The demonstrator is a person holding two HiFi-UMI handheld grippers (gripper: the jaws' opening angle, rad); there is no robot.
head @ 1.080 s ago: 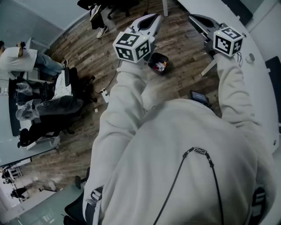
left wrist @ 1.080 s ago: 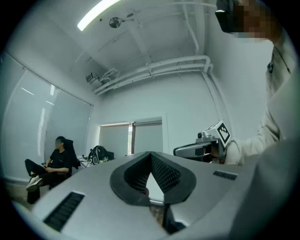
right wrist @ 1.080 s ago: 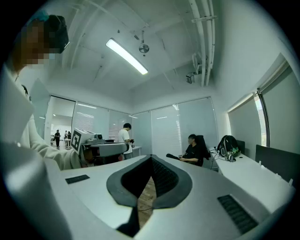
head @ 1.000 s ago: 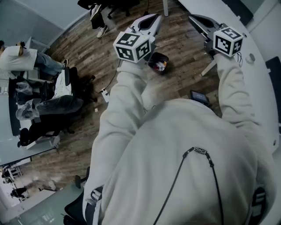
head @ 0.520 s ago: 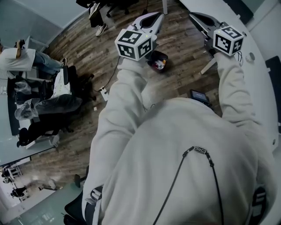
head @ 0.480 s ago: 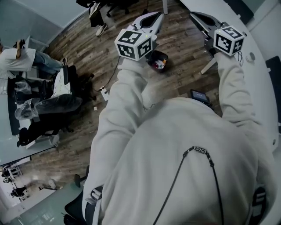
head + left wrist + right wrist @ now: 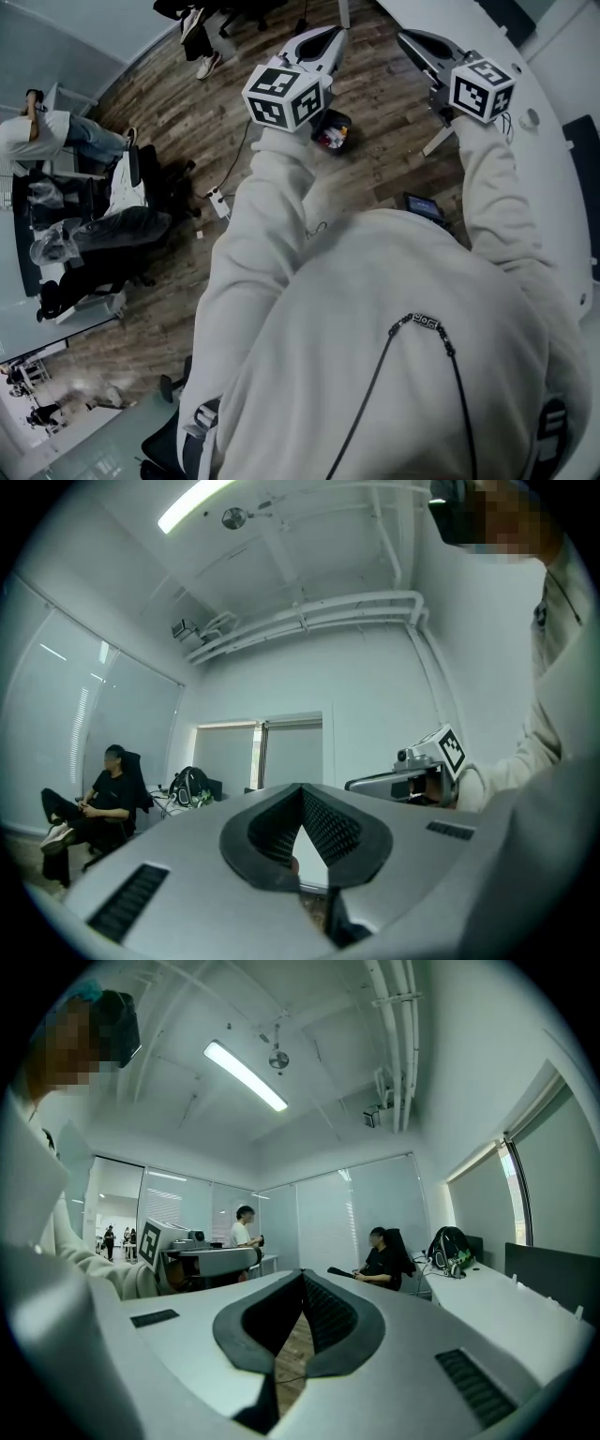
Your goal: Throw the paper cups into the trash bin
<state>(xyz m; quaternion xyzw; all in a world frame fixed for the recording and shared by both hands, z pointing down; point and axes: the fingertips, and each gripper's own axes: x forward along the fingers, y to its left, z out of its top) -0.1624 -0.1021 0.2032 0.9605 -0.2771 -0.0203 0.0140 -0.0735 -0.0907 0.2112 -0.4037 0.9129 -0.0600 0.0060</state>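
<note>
A small black trash bin (image 7: 331,131) stands on the wooden floor, partly hidden behind my left gripper's marker cube, with colourful rubbish showing inside. No loose paper cup shows in any view. My left gripper (image 7: 331,36) is held up over the floor above the bin, jaws shut with nothing between them (image 7: 301,789). My right gripper (image 7: 406,38) is raised beside the white table, also shut and empty (image 7: 302,1275). Each gripper shows in the other's view: the right gripper (image 7: 412,778) and the left gripper (image 7: 202,1256).
A curved white table (image 7: 539,89) runs along the right, with a small round object (image 7: 532,119) on it. A dark flat device (image 7: 424,206) lies below my right arm. Office chairs (image 7: 112,225) and a seated person (image 7: 56,136) are at the left, cables on the floor.
Both grippers stay raised and shut. The head view has drifted a little, so the bin and the chairs sit slightly higher and further left in the picture.
</note>
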